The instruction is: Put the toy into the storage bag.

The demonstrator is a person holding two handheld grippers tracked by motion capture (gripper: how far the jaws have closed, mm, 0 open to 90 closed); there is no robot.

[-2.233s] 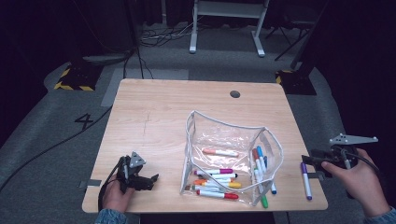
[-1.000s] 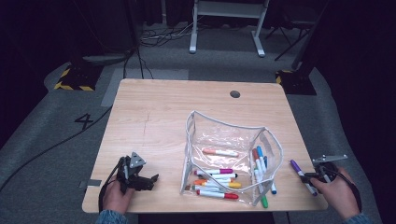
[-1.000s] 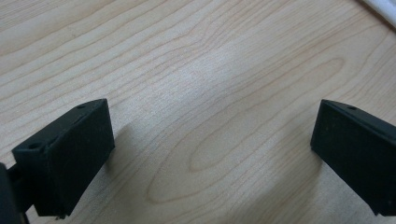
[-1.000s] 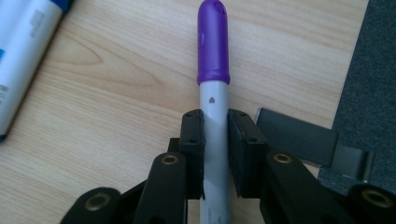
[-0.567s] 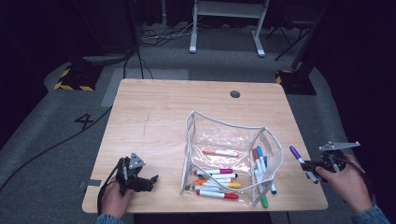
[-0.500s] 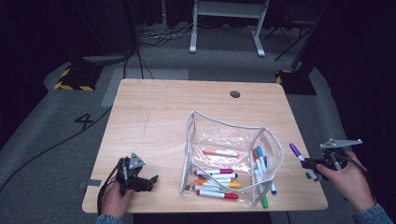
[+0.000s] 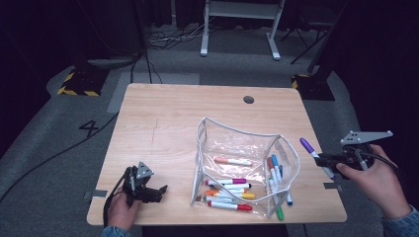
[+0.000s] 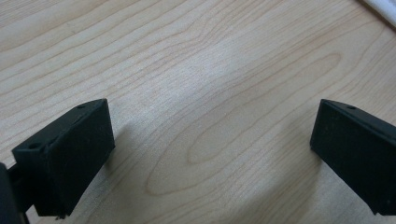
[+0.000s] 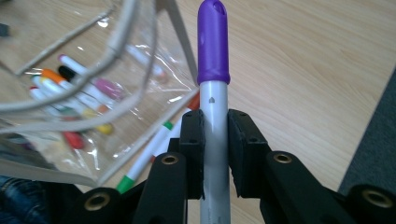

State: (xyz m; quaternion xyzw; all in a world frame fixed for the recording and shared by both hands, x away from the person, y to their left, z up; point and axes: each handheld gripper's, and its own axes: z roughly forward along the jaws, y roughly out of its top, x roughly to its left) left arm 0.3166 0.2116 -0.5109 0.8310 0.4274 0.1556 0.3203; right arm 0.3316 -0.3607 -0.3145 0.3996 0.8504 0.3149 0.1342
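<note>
My right hand-held gripper pinches a purple-capped marker above the table's right edge, its lower barrel hidden between the jaws. The clear pouch blurs the markers inside. My left hand-held gripper, spread and empty, rests near the front-left corner.

My right tool grips a purple-capped marker at about four o'clock, lifted off the desk edge, cap pointing toward ten o'clock. Just beside it, toward the centre, the clear pouch stands open with markers inside. My left tool rests on the desk at seven o'clock, well apart.
</note>
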